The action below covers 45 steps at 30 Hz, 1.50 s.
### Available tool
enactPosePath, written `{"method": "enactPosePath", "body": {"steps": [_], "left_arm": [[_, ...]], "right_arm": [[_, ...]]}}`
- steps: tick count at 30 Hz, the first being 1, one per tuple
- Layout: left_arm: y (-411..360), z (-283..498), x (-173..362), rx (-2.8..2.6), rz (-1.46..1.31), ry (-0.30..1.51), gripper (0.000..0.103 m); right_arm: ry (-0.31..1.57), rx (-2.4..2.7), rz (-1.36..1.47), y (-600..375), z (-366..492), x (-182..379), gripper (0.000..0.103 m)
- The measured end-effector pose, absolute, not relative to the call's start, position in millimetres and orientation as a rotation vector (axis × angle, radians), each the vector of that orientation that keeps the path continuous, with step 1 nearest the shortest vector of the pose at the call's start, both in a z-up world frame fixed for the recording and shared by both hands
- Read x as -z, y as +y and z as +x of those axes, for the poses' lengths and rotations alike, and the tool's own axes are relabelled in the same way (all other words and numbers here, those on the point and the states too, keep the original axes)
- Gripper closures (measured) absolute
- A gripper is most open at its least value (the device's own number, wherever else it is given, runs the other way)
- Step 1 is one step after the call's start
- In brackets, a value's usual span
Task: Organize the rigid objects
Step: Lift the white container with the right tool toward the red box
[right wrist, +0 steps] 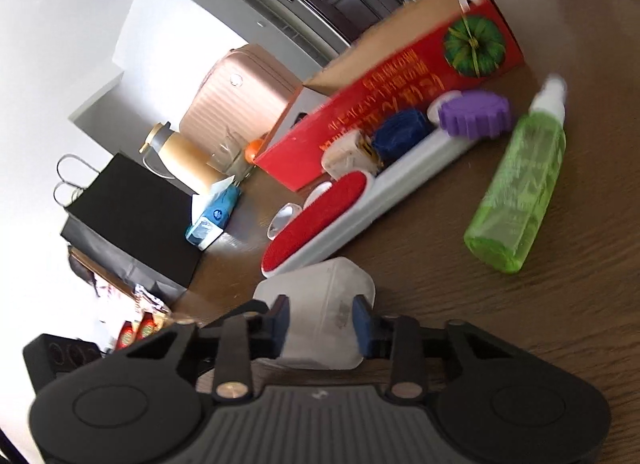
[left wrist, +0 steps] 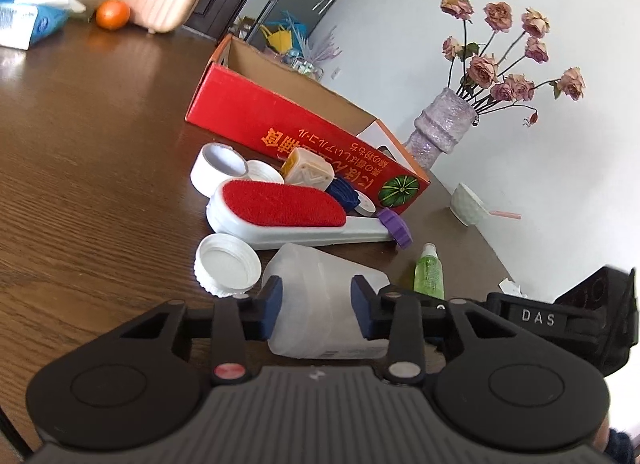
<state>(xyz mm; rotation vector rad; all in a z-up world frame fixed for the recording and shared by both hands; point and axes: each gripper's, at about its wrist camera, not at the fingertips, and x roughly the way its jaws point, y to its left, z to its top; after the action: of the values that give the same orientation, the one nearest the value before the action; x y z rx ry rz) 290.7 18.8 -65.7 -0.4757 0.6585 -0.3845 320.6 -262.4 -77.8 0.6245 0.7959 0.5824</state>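
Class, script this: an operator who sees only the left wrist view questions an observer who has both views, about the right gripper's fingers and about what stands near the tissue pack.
Operator: I see only the right gripper's black body. What are its fingers doing?
Observer: The right gripper has its fingers pressed on the frosted container, the same one your left gripper holds.
Operator: What is next to the tissue pack?
Observer: A black paper bag with wire-like handles stands right beside the tissue pack.
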Motion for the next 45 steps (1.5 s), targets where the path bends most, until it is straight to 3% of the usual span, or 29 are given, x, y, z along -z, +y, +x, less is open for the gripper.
{"method": "enactPosePath", "body": {"steps": [2, 19, 45], "left_arm": [[18, 284, 62, 0.399, -0.469, 0.649, 0.075], [-8, 248, 27, 0.466, -0.451, 0.526, 0.075], [-20, 431, -121, 0.487, -0.372, 0.327, 0.075]], "right_arm": [[0.783, -0.565, 0.585, -262, 316, 70, 0.079], [0.612, -0.499, 0.505, -284, 258, 21, 0.081], [0.374, -0.517, 0.303, -275, 437, -144, 0.081]]}}
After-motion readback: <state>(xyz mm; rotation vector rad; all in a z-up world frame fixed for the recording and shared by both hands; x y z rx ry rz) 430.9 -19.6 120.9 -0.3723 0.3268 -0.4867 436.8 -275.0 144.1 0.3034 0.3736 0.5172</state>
